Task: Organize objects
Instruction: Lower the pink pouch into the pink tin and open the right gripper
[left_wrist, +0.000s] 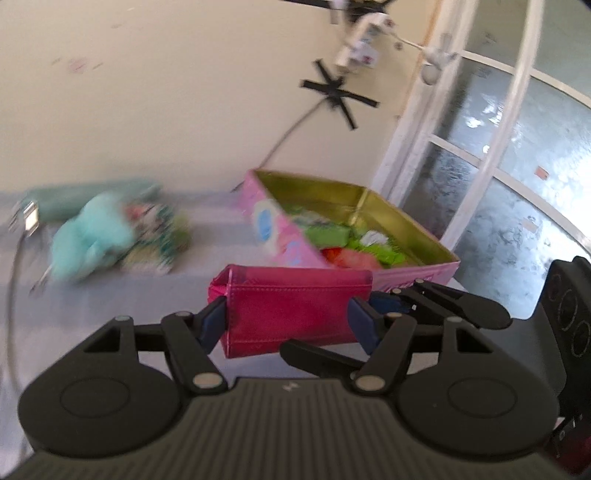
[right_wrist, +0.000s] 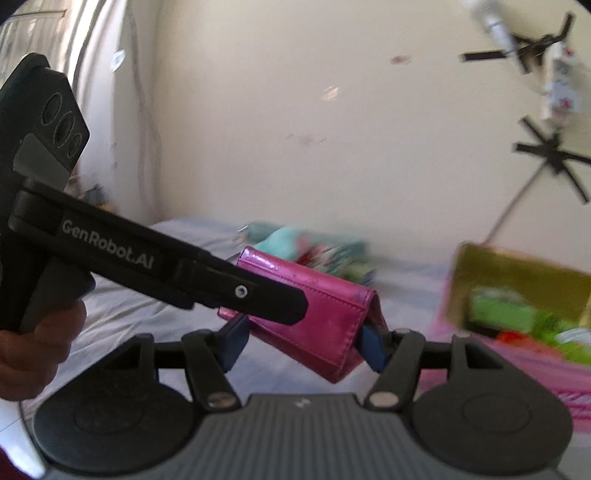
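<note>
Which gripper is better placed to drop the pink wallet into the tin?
Right, probably. Both the left gripper and right gripper clamp the pink wallet, but the right sits nearer the tin.

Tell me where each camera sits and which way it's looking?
Left wrist view: on the left gripper, looking along its fingers at the pink wallet and open pink tin box; the right gripper's fingers show at right.
Right wrist view: on the right gripper, facing the wall; the left gripper and the person's hand show at left.
Shared: wallet, tin box, teal plush toy, bedsheet.
</note>
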